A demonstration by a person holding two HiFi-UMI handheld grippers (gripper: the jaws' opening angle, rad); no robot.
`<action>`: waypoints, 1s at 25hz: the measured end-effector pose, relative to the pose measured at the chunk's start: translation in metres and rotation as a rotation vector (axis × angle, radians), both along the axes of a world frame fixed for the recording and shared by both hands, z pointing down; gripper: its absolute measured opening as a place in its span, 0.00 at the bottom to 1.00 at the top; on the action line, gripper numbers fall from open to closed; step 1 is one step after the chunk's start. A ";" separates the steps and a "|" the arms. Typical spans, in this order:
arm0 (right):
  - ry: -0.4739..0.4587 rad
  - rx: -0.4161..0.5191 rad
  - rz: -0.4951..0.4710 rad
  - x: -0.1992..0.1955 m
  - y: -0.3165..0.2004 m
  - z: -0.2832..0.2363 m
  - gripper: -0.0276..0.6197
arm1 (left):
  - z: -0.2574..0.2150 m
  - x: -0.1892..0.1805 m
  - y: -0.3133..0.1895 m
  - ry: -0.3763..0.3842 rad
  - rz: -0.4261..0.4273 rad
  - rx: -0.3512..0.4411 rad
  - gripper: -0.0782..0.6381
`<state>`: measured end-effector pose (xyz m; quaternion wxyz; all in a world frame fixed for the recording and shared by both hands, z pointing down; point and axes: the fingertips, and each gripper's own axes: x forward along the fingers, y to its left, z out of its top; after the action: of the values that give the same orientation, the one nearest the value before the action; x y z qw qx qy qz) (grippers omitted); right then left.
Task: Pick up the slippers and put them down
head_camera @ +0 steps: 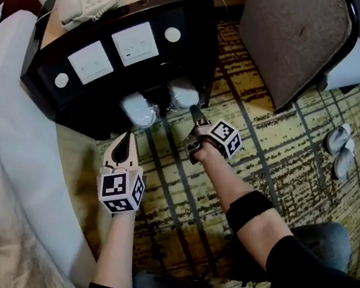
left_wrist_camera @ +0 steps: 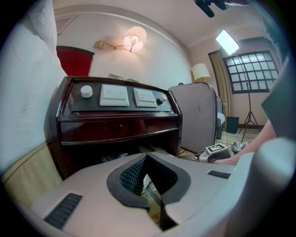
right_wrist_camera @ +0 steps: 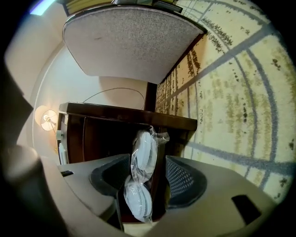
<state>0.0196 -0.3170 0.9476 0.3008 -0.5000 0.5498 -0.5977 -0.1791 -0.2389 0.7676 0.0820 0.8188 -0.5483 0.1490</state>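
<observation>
Bagged slippers (right_wrist_camera: pixel 144 148) on nightstand (head_camera: pixel 195 18) lower shelf lie just ahead of right gripper (head_camera: pixel 195 119), fingers spread, long axis across their closing line; left gripper (head_camera: pixel 123 156), fingers pressed together, farther off.

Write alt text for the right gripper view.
Right claw, jaws apart, frames a pair of white slippers in a clear plastic bag, on the bottom shelf of a dark wooden nightstand. Patterned carpet and a grey chair cushion surround it.
</observation>
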 end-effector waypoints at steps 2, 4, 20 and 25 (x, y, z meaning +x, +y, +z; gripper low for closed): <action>0.001 -0.005 -0.002 -0.001 -0.007 0.003 0.46 | 0.001 0.000 0.000 -0.005 0.000 -0.001 0.11; -0.004 -0.009 0.002 -0.001 -0.014 0.005 0.46 | 0.002 0.000 -0.001 -0.013 0.000 -0.004 0.11; -0.031 -0.004 -0.014 -0.012 -0.042 0.010 0.36 | 0.003 -0.001 0.005 0.010 -0.002 -0.010 0.11; -0.031 0.015 -0.033 -0.017 -0.042 0.006 0.25 | 0.006 0.000 0.005 0.011 0.005 -0.007 0.11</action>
<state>0.0030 -0.3588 0.9532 0.3031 -0.4790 0.5579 -0.6061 -0.1794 -0.2339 0.7732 0.0877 0.8207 -0.5452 0.1468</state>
